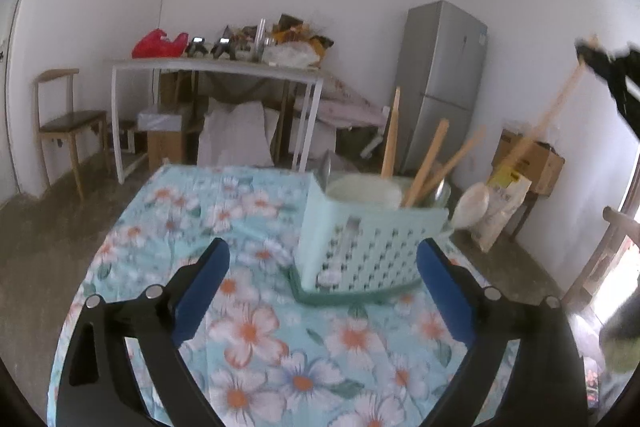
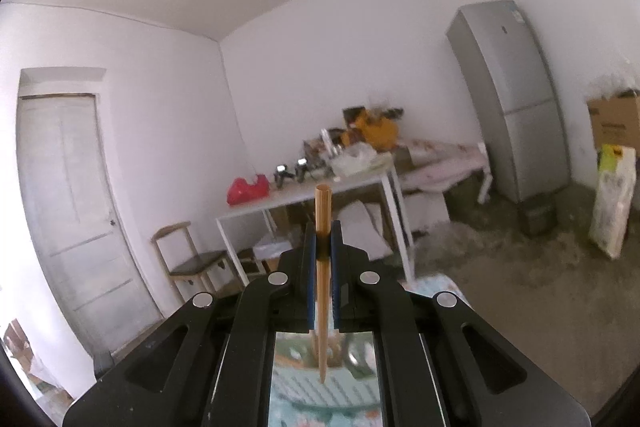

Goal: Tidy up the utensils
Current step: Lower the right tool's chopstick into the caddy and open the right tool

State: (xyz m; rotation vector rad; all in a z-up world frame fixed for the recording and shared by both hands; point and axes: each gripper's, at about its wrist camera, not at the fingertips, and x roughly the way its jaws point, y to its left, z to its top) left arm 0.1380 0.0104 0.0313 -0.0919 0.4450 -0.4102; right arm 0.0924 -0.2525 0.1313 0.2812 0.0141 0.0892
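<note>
A pale green perforated utensil basket (image 1: 372, 247) stands on the floral tablecloth (image 1: 256, 327), holding a white cup (image 1: 362, 189), several wooden chopsticks (image 1: 424, 163) and a metal spoon. My left gripper (image 1: 322, 287) is open and empty, its blue pads just in front of the basket. My right gripper (image 2: 323, 235) is shut on a wooden chopstick (image 2: 322, 267), held upright high above the basket (image 2: 320, 387). In the left wrist view it appears at upper right (image 1: 600, 63) with the chopstick (image 1: 548, 115) slanting down toward the basket.
A white side table (image 1: 216, 67) with clutter, a wooden chair (image 1: 64, 115), a grey fridge (image 1: 440, 83), cardboard boxes and sacks (image 1: 504, 203) stand beyond the table. A door (image 2: 72, 211) is at the left of the right wrist view.
</note>
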